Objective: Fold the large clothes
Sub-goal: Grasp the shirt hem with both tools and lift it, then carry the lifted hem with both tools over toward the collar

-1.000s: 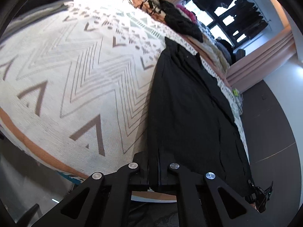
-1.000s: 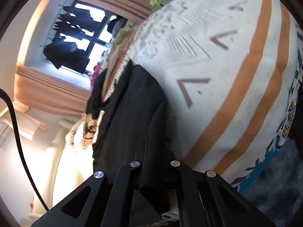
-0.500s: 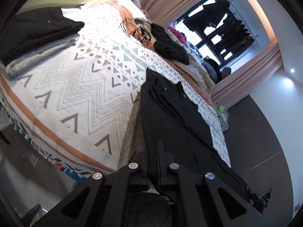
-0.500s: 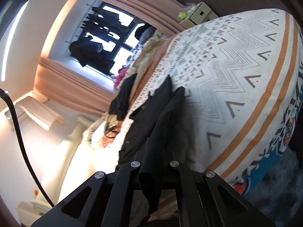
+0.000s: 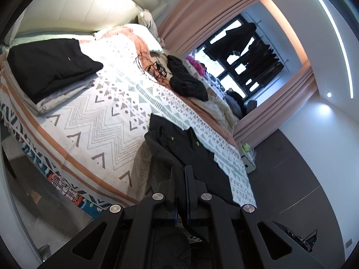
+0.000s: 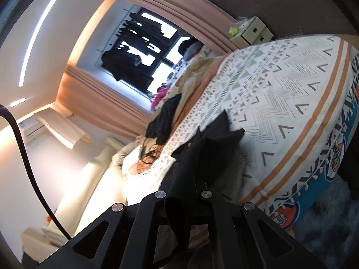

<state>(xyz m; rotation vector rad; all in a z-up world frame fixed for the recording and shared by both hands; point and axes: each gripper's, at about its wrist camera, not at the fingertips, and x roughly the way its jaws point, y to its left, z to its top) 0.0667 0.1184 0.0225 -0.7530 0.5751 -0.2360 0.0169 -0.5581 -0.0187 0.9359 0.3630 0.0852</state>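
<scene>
A large black garment (image 5: pixel 186 148) with small yellow marks lies stretched on the patterned bedspread (image 5: pixel 105 121), its near edge lifted off the bed. My left gripper (image 5: pixel 180 179) is shut on that near edge, the cloth pinched between its fingers. In the right wrist view the same black garment (image 6: pixel 208 148) rises from the bedspread (image 6: pixel 280 94) to my right gripper (image 6: pixel 188 179), which is shut on another part of the edge; a fold hangs down over the fingers.
A folded stack, black garment over grey (image 5: pixel 51 67), sits at the bed's far left. A black knit item (image 5: pixel 186 83), cables (image 5: pixel 154 67) and piled clothes line the window side. A small drawer unit (image 6: pixel 253 31) stands by the curtain. Dark floor surrounds the bed.
Both grippers have risen and drawn back from the bed, lifting the garment's near edge with them. Far more of the room and bed shows in both views.
</scene>
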